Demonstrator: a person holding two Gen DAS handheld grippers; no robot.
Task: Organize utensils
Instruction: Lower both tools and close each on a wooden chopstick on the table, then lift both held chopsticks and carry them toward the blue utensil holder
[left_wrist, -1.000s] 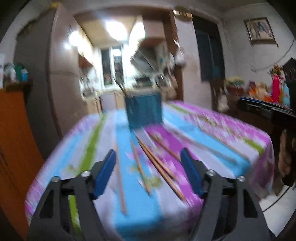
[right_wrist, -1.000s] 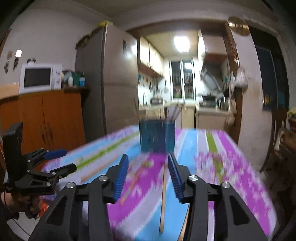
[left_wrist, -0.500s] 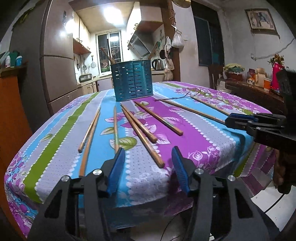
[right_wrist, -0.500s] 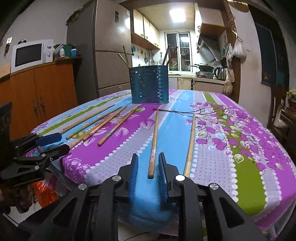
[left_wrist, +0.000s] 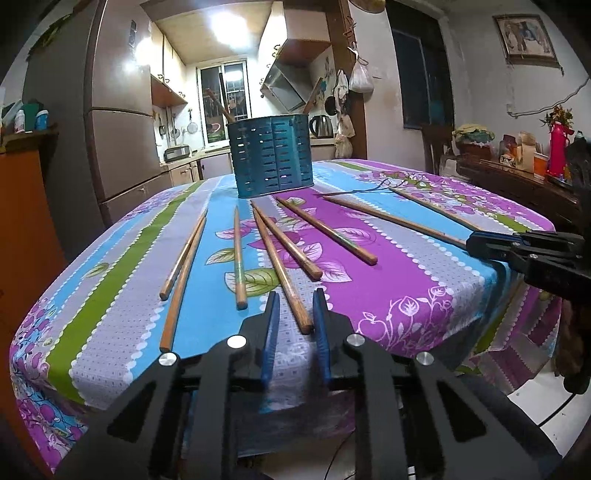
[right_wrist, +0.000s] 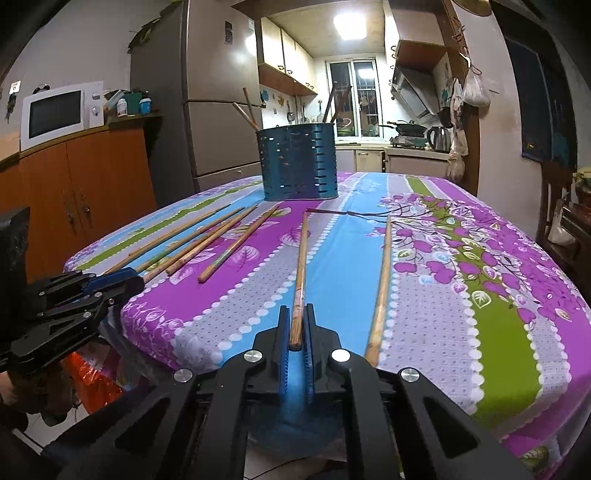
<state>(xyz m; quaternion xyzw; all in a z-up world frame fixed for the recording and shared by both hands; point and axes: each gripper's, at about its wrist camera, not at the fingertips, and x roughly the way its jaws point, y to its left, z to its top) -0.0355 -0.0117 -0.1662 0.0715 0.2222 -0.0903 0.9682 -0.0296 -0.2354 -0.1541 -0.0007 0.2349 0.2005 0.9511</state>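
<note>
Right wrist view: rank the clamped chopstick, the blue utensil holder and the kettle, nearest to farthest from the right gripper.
1. Clamped chopstick, between the right gripper pads.
2. Blue utensil holder, mid-table ahead.
3. Kettle, far kitchen counter, right.

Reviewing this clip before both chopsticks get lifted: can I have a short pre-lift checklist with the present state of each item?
1. Right gripper shut on the chopstick at its near end: ok.
2. Left gripper around its chopstick: the jaws are closing, the pads not yet pressing: not ok.
3. Neighbouring chopstick outside the right jaws: ok.
4. Blue holder upright on the tablecloth: ok.
5. Room left inside the holder: cannot tell.
</note>
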